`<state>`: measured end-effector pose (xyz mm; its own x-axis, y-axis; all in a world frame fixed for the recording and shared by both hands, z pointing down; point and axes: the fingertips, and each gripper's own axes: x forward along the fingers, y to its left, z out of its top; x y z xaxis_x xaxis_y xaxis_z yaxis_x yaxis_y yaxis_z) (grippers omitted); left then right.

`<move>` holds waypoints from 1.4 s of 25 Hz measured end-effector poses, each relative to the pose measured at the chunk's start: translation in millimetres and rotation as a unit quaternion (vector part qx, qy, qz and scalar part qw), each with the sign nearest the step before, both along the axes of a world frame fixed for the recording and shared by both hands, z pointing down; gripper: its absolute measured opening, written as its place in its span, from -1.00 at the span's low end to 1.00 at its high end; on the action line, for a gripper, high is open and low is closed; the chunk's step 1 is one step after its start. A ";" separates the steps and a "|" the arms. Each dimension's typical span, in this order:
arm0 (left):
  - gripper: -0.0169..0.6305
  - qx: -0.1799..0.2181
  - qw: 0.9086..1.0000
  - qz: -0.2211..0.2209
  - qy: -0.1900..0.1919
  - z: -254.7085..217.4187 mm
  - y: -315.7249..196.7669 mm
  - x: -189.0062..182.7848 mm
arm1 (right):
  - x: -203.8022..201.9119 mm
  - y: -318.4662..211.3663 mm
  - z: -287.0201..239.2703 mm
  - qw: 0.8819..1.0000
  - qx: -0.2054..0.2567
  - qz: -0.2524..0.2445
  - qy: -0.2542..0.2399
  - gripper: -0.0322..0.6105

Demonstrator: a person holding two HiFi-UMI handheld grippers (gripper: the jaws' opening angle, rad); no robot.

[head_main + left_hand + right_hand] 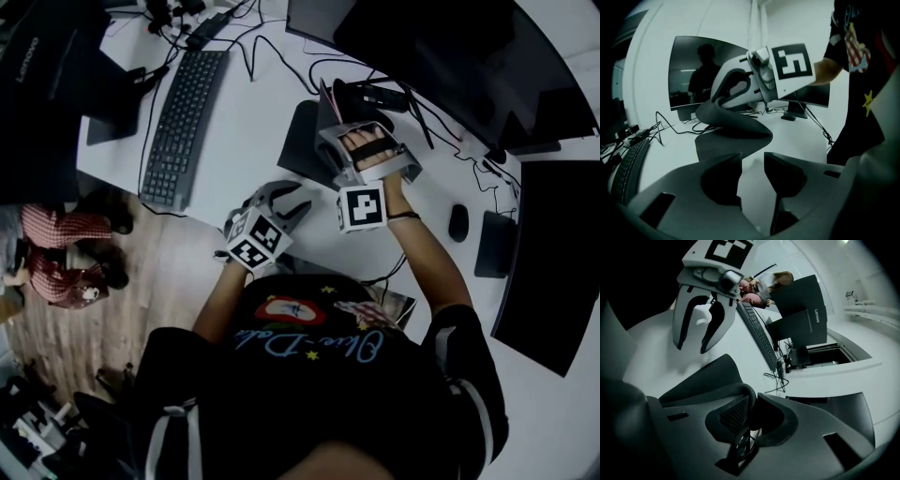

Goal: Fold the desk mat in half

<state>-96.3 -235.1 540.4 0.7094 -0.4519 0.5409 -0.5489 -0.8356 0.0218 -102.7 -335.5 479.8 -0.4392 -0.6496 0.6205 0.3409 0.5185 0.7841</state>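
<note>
The dark desk mat [300, 141] lies on the white desk with one edge lifted and curled over. My right gripper [336, 120] is shut on that lifted edge, and in the right gripper view the mat [708, 376] bends up into the pinched jaws [751, 404]. Near the desk's front edge my left gripper [295, 199] stands open, just short of the mat and apart from it. In the left gripper view its jaws [752, 164] hold nothing, and the curled mat [736, 129] hangs ahead from the right gripper [719, 98]. The left gripper [691, 348] also shows open above the mat.
A black keyboard [183, 112] lies left of the mat, with cables [281, 47] behind it. Large monitors [450, 56] stand at the back right. A mouse [457, 222] and a dark box [494, 244] sit to the right. A seated person [56, 253] is at the far left.
</note>
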 end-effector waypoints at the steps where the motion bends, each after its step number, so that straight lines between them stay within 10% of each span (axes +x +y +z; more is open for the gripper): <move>1: -0.50 -0.002 1.000 -0.010 0.001 -0.4 1.2 -6.2 | -5.5 3.0 8.1 1.000 -0.005 -0.010 0.007 -0.76; 24: -0.50 -0.011 0.995 -0.097 0.006 -4.6 36.9 -79.4 | -44.5 35.8 62.5 0.992 -0.043 -0.074 0.096 -0.38; 31: -0.50 -0.007 0.994 -0.107 0.006 -5.1 47.8 -92.2 | -50.3 28.3 37.7 0.999 -0.048 -0.009 0.020 -0.19; 35: -0.51 -0.001 0.993 -0.118 0.025 -13.8 50.1 -99.0 | -47.2 33.7 22.0 0.982 -0.117 0.083 -0.124 -0.19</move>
